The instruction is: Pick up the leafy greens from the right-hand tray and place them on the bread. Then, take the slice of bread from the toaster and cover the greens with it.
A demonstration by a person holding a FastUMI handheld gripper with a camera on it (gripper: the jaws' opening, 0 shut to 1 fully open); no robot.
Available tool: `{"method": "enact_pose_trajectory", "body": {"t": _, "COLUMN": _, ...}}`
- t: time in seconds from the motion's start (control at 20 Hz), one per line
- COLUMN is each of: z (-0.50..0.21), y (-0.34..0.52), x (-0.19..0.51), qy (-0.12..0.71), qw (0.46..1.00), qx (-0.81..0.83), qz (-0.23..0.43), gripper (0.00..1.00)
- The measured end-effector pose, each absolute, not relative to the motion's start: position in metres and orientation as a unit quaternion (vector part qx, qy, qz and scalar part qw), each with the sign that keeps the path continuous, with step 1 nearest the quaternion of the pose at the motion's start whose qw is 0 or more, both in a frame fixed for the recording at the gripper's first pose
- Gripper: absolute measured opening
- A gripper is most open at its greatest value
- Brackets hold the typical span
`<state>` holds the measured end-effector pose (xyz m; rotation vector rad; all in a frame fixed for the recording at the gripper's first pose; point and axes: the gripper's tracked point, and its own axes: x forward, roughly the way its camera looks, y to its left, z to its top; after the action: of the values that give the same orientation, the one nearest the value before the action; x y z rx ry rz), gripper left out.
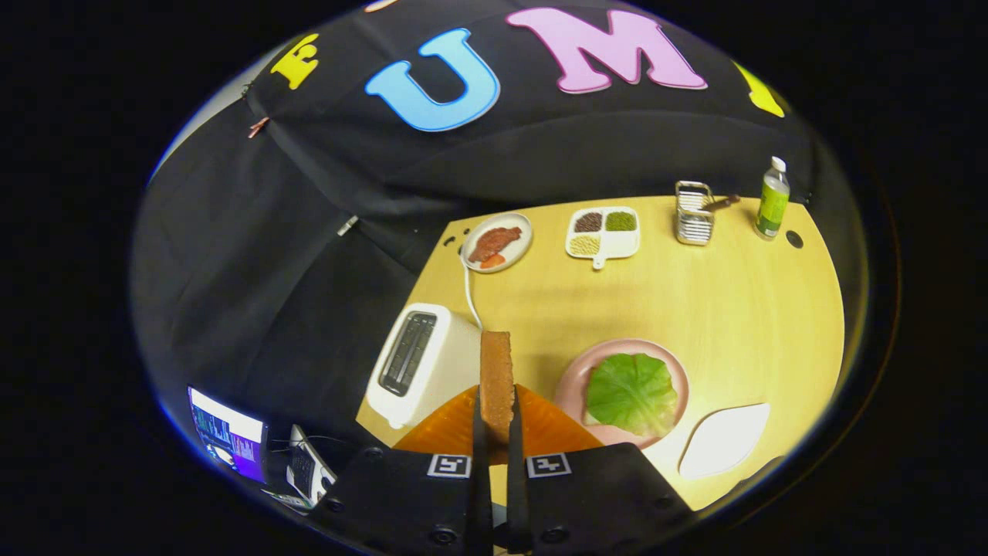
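Gripper view: gripper clamped on slice of bread, both fingers pressing its faces, slice upright, edge-on, lifted clear above wooden table. Toaster just left of the slice, slots empty. Leafy greens resting on bread on pink plate, right of the fingers. Orange mat beneath. White tray near table's edge. Wide bare tabletop beyond plate.

Black cloth walls enclose a pale wooden table, with a lit screen glowing beside it.
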<state>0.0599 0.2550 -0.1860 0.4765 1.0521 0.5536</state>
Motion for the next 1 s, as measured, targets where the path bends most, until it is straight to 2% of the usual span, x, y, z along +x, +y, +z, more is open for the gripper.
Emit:
{"method": "enact_pose_trajectory", "body": {"t": 0.25, "z": -0.252, "y": 0.225, "x": 0.056, "qy": 0.519, "qw": 0.796, "qx": 0.211, "qz": 0.228, "gripper": 0.12}}
{"method": "enact_pose_trajectory", "body": {"t": 0.8, "z": -0.348, "y": 0.235, "x": 0.061, "qy": 0.568, "qw": 0.752, "qx": 0.258, "qz": 0.211, "gripper": 0.12}}
{"method": "enact_pose_trajectory", "body": {"t": 1.0, "z": -0.378, "y": 0.211, "x": 0.065, "qy": 0.572, "qw": 0.764, "qx": 0.234, "qz": 0.187, "gripper": 0.12}}
